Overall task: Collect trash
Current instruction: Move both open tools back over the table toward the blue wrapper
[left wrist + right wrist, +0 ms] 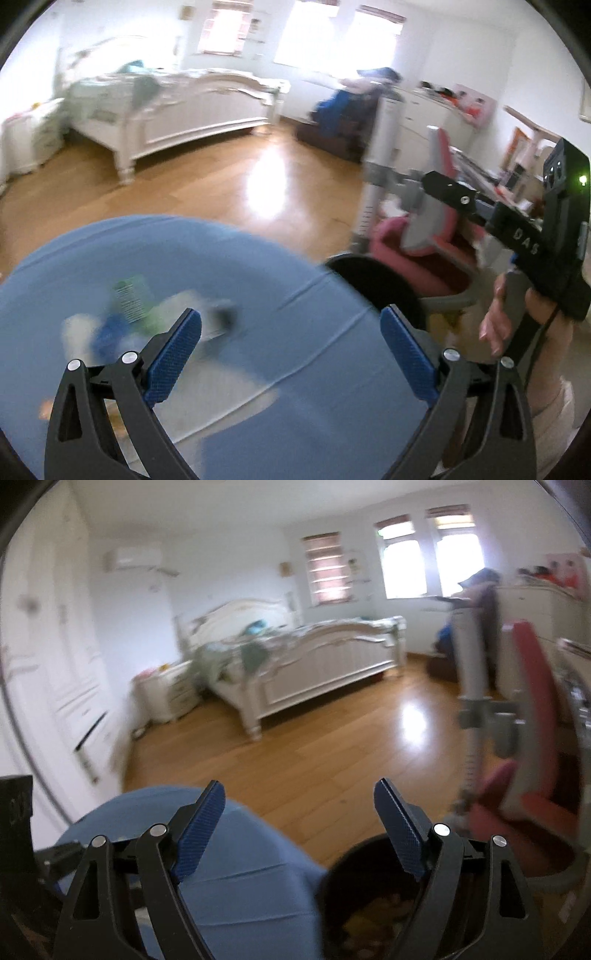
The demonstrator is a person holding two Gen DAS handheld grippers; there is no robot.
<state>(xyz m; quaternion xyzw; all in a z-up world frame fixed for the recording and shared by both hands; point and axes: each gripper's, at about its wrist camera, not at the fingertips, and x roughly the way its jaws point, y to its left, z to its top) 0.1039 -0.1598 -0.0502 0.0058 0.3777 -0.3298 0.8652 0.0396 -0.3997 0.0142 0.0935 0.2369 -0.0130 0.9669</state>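
Note:
A blurred pile of trash [133,314] lies on the round table with the blue cloth [258,369]: a green and white packet, a blue scrap, white bits and a dark piece. My left gripper [291,317] hangs open over the cloth, its left pad just right of the pile, with nothing between the pads. A black bin [354,893] stands beside the table's right edge and holds yellowish scraps. My right gripper [299,790] is open and empty above the gap between the table [240,867] and the bin. The bin's rim [369,277] also shows in the left wrist view.
A hand [517,325] holds the right tool at the right. A pink and grey chair [424,236] and a grey pole [472,686] stand behind the bin. Wooden floor [332,746] runs to a white bed [314,664]. White wardrobe doors [55,664] are on the left.

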